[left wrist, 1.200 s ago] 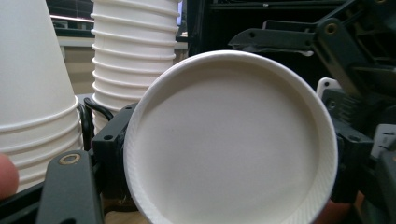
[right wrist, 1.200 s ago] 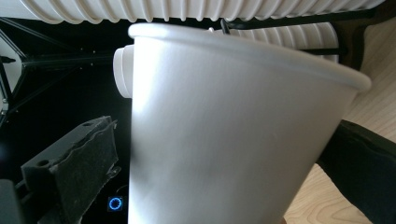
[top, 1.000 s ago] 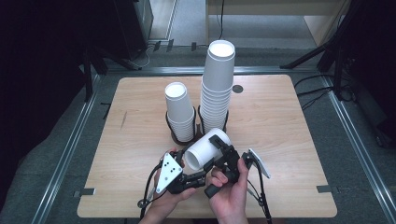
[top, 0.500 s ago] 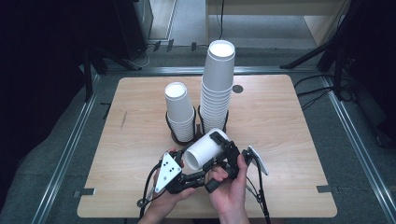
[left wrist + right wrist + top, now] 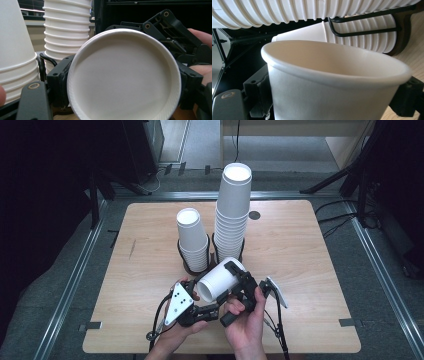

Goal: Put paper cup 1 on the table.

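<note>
High view is showing a white paper cup (image 5: 220, 280) lying on its side above the counter (image 5: 310, 270), between both claws, just in front of two cup stacks (image 5: 232, 215). The right claw (image 5: 239, 279) has just been closing and is now grasping the cup. The left claw (image 5: 207, 307) has just been opening a little; the cup is hiding its tips, so I cannot tell its grip. No writing is readable on the cups.

Cup stacks at table centre
Shorter cup stack (image 5: 192, 240) is set left of taller stack (image 5: 231, 215); a single paper cup (image 5: 218, 280) is held on its side before them.
</note>
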Tool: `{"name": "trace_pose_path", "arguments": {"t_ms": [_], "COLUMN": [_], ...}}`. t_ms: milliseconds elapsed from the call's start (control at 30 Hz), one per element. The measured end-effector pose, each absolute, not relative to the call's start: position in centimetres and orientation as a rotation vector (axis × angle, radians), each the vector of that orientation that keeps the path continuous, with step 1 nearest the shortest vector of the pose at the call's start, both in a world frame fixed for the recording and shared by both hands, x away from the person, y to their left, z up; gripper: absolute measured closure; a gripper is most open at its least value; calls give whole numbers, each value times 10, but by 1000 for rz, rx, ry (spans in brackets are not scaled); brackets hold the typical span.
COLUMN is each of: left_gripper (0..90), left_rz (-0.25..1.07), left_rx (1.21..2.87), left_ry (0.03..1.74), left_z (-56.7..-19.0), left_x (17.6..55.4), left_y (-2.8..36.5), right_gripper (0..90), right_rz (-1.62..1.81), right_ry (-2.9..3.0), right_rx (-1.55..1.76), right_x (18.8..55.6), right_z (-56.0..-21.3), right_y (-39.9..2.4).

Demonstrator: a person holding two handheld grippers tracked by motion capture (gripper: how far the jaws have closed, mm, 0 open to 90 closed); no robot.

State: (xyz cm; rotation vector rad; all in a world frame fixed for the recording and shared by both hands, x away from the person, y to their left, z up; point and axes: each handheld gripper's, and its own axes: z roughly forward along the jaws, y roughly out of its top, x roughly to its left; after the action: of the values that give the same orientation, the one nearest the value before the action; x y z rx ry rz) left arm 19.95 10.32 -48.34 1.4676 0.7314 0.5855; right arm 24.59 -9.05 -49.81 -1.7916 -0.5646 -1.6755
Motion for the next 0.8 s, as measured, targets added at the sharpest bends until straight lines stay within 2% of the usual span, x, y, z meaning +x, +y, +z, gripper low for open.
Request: {"name": "trace_pose_path", "arguments": {"t_ms": [233, 367, 567, 800], "left_gripper": [185, 95, 22, 0], "left_rz": [563, 529, 515, 498], "left_rx": [1493, 1532, 1540, 1554], "left_ry": [732, 749, 757, 752], "left_z": [-480, -476, -471, -469], "left_x": [199, 200, 200, 201], "left_y": [107, 112, 117, 121], "right_gripper": [122, 123, 124, 124], "right_rz": [-1694, -1704, -1735, -1774], "right_ry": [-583, -586, -593, -619], "right_rx": [-1773, -1766, -1766, -1789], "right_x": [245, 244, 244, 245], "right_z": [-496, -496, -493, -491], "right_y": [-90, -90, -93, -96]}}
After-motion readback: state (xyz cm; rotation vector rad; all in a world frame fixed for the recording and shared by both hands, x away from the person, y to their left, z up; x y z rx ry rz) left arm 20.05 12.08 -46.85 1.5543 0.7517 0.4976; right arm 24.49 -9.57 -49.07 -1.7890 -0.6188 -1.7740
